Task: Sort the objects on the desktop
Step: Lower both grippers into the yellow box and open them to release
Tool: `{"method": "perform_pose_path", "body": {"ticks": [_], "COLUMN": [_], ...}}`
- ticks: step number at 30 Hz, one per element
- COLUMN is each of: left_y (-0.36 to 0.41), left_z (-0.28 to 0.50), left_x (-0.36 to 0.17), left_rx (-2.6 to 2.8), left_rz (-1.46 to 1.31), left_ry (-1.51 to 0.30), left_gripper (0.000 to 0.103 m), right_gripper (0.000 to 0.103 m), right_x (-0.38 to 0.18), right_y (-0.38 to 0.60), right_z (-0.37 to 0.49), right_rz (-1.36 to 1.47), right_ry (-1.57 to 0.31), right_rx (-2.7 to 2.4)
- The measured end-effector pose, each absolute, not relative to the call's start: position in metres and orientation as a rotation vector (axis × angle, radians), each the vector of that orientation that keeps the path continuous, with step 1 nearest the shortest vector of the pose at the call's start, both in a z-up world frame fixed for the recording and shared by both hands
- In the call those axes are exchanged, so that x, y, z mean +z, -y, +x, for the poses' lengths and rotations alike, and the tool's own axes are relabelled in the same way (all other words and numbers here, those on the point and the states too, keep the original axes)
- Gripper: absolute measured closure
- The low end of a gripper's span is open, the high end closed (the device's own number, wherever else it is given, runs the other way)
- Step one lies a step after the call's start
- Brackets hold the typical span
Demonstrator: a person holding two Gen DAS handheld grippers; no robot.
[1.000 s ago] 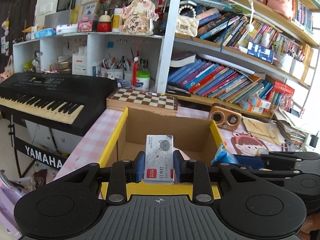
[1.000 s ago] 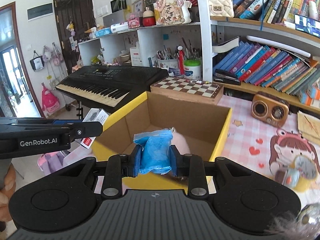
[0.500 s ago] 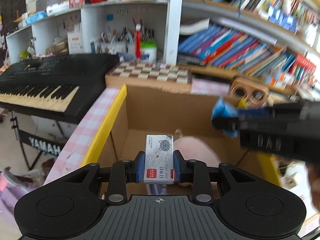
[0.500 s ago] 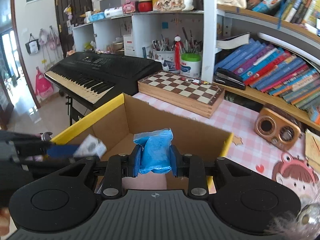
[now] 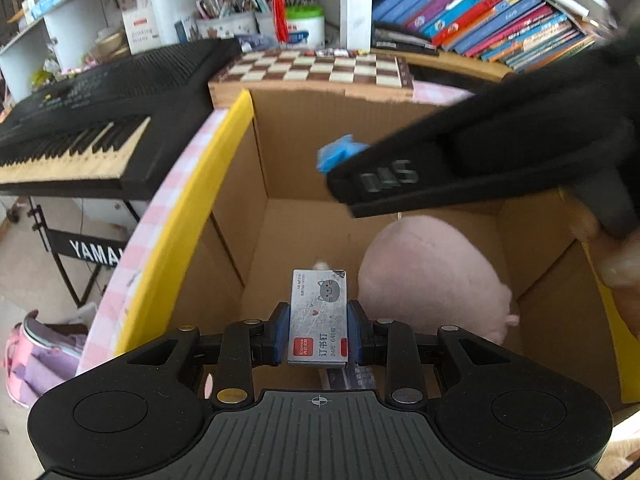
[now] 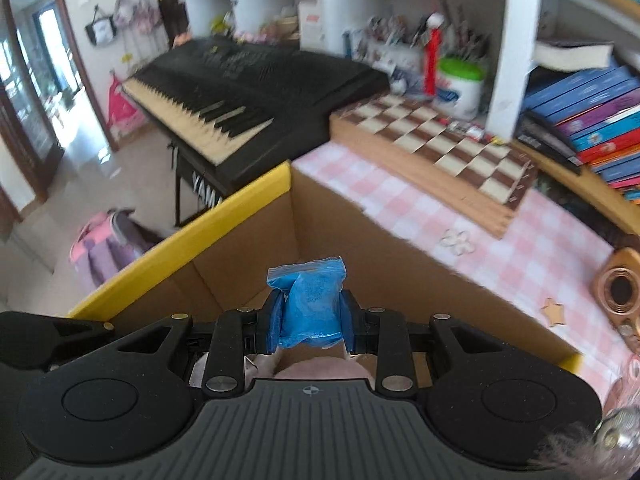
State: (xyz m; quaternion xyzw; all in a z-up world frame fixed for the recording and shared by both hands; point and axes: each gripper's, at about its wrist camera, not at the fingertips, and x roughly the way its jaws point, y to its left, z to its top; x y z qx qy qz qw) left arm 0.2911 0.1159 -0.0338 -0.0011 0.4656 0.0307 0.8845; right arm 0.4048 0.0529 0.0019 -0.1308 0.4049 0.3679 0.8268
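My left gripper (image 5: 318,326) is shut on a small grey staple box (image 5: 318,316) with a cat face and holds it inside the open cardboard box (image 5: 240,168) with yellow flaps. A pink plush toy (image 5: 432,276) lies on the box floor to its right. My right gripper (image 6: 310,320) is shut on a blue plastic packet (image 6: 310,300) and hangs over the box (image 6: 240,268) near its far left corner. The right gripper crosses the left wrist view (image 5: 480,160) above the plush.
A black keyboard (image 5: 92,120) stands left of the box. A wooden chessboard (image 5: 316,70) lies behind it on the pink checked tablecloth (image 6: 420,216). A wooden speaker (image 6: 622,288) sits at the right. Bookshelves (image 5: 480,20) rise behind.
Both grippers have moved forward and down over the box. The left one with the staple box is now inside it; the right one with the packet has swung left across the box.
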Motion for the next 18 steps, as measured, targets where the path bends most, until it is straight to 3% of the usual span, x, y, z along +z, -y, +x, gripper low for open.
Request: {"method": "perform_pose_path", "body": {"ticks": [18], "left_y": [-0.113], "left_z": [0.301], "left_x": [-0.038], "left_rx": [0.06], "left_rz": [0.001], "left_ry": [-0.975], "left_gripper": [0.073], "right_gripper": [0.076], "right_x": [-0.042], "right_y": [-0.076], "right_z": [0.432], "right_rz": [-0.345], "right_ry": [-1.009], "right_rx": [0.777]}}
